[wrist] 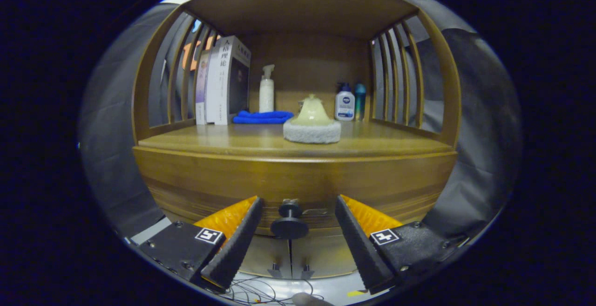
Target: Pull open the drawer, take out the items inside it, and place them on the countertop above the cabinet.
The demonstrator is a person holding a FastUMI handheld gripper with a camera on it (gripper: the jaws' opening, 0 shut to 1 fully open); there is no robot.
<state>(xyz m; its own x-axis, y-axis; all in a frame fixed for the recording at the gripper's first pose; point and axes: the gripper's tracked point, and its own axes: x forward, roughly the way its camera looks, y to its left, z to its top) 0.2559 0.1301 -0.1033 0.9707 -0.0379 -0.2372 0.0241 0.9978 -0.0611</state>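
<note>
We see the wooden cabinet first, an open shelf with slatted sides above a drawer front that sits flush, so the drawer reads as closed. Its countertop carries books standing at the left end, a folded blue cloth just beside them, a white pump bottle behind the cloth, and two small bottles at the back on the far side. Nearer the front edge, roughly mid-shelf, sits a round white pad with a pale dome handle, some kind of scrubber, we guess.

Below, the dark round drawer knob sticks out of the drawer front. Our gripper is lined up on it: fingers spread wide, the knob between them, neither finger touching it.

Progress is ambiguous. A closed drawer with fingers framing the knob fits an approach to pull it out; it equally fits a drawer pushed back in with the pad already lifted out and set on top. We cannot see inside the drawer, so what remains in there is unknown.
</note>
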